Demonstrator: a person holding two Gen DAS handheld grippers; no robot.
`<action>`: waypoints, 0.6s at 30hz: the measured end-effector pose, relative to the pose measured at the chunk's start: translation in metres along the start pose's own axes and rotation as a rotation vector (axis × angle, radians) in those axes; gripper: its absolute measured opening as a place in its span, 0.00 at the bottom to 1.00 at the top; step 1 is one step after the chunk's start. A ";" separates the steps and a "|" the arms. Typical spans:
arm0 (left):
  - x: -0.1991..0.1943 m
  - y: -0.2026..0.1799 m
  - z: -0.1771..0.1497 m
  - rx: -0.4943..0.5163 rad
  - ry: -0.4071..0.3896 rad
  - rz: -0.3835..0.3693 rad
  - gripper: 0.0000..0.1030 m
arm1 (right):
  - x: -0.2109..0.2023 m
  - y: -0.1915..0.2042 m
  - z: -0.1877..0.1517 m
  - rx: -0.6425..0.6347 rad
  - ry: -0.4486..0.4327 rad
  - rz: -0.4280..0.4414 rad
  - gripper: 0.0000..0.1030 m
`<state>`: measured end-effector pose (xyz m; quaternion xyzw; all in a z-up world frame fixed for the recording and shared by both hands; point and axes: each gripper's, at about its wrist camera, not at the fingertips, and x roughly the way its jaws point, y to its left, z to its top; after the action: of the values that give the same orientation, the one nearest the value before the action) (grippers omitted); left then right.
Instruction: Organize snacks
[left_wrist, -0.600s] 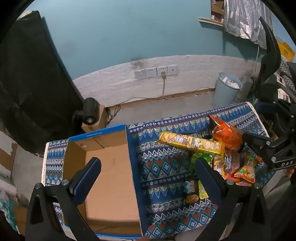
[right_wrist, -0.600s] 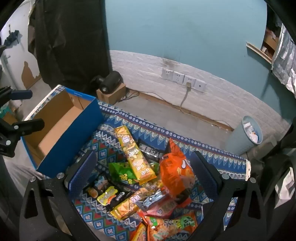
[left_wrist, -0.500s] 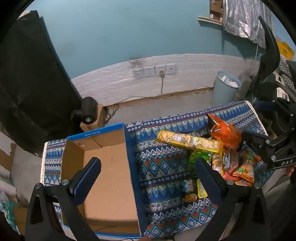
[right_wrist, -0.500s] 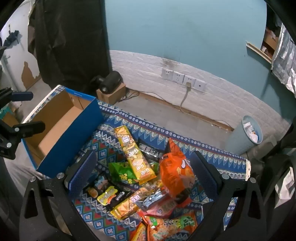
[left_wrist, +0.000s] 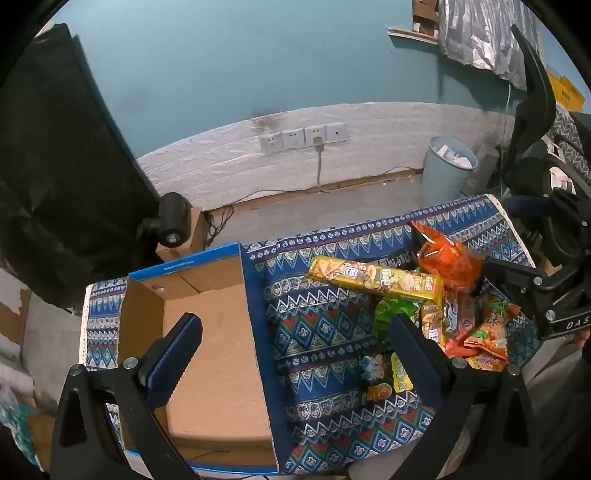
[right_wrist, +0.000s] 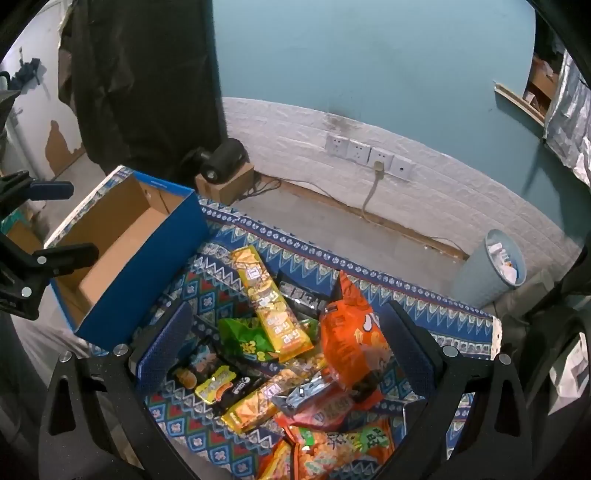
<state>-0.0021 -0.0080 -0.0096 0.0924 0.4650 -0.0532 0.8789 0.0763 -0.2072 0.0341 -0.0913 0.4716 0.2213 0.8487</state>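
Little has shifted — both grippers, left gripper (left_wrist: 295, 354) and right gripper (right_wrist: 284, 343), still hover with fingers spread, gripping nothing, while the blue box (left_wrist: 255, 314) (bare cardboard inside) sits beside the snack pile (right_wrist: 295, 354).

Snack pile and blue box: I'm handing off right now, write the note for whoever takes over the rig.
Left tool: open, holding nothing, above the blue box.
Right tool: open, holding nothing, over the snack pile.
Box sits left on the patterned cloth; no snacks visible inside.
Long yellow pack and orange bag lie on top of the pile.
Done: nothing boxed. Left: every snack.
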 end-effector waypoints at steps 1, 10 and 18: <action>0.000 0.000 -0.001 0.001 0.001 0.001 0.99 | 0.000 0.000 0.000 0.000 0.001 0.000 0.97; 0.002 -0.002 0.000 -0.006 0.013 -0.008 0.99 | -0.001 0.002 -0.001 -0.005 0.001 0.004 0.97; 0.003 -0.003 0.001 -0.007 0.022 -0.015 0.99 | -0.001 0.002 -0.002 -0.004 0.000 0.008 0.97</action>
<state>-0.0002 -0.0107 -0.0123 0.0865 0.4753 -0.0573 0.8737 0.0735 -0.2066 0.0339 -0.0915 0.4716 0.2255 0.8475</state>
